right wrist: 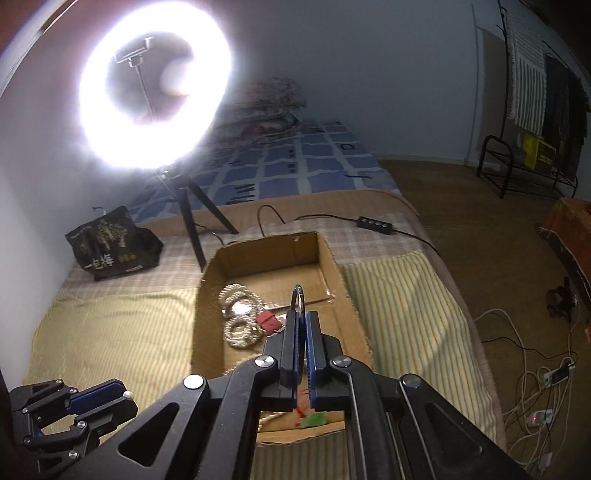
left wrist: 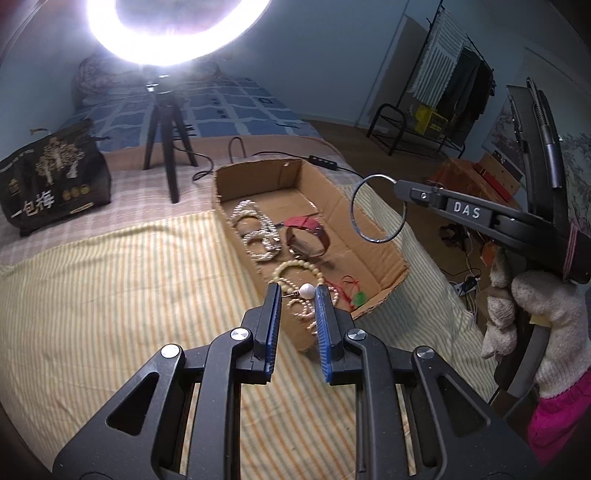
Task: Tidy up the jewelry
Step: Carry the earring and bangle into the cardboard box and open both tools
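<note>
Left wrist view: the left claw (left wrist: 297,291) pinches a pearl earring (left wrist: 306,291) above the cardboard box (left wrist: 373,236); to its right, the right claw (left wrist: 397,184) grips a thin bangle (left wrist: 354,210).

Ring light (left wrist: 173,33) top cut off by frame edge, pearl bracelet (left wrist: 295,273) partly behind fingers (left wrist: 271,314), pendant (right wrist: 314,421) half hidden.

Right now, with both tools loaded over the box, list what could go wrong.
1. The left tool pinches a pearl earring only at its fingertips; it may slip out and drop.
2. The right tool grips the bangle by its rim; it could swing loose and miss the box.
</note>
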### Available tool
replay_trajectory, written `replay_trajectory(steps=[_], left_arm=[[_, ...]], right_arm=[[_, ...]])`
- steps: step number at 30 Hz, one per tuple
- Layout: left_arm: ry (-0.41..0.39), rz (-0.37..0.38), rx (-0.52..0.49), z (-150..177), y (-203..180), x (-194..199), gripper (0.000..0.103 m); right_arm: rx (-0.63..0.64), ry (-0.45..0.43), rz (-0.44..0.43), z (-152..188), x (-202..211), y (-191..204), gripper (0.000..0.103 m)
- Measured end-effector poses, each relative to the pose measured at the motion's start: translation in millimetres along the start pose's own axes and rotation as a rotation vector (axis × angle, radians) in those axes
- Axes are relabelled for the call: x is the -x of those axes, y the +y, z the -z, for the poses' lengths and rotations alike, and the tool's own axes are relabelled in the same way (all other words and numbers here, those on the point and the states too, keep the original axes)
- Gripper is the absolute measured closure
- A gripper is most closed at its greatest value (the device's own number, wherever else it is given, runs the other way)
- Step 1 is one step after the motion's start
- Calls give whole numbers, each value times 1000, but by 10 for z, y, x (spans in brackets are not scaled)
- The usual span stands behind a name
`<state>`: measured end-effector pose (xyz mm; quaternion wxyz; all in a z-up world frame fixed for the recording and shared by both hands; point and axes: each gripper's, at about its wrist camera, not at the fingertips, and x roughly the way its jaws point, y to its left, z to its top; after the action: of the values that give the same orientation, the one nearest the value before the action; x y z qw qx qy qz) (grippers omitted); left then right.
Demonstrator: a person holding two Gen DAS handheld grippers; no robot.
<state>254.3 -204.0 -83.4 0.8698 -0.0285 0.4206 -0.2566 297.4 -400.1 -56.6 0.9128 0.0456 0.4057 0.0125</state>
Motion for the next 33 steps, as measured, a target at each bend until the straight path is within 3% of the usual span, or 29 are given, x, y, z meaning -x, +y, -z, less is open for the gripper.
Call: replay_trajectory(steps=[22,23,25,27,29,33], left_arm=[[20,-13,-34,-64,-154,-389,86],[19,-13,-33,-66,-154,-387,86],[25,-15,-36,-65,-156,-389,86],[33,-20,-33,-67,-151,-402,83],[33,-21,-28,-63,-140,-400,68],[28,-21,-38,-67,-150,-384,67]], right_arm=[[-17,82,2,113,-311,-132,101],[-21,84,1,115,-316,-141,100],[-30,88,4,118,-321,-150,79],[-43,84,6,122,-315,-171,75],[-49,87,5,122,-313,-182,73],[-60,72,16,117,-283,-193,46]])
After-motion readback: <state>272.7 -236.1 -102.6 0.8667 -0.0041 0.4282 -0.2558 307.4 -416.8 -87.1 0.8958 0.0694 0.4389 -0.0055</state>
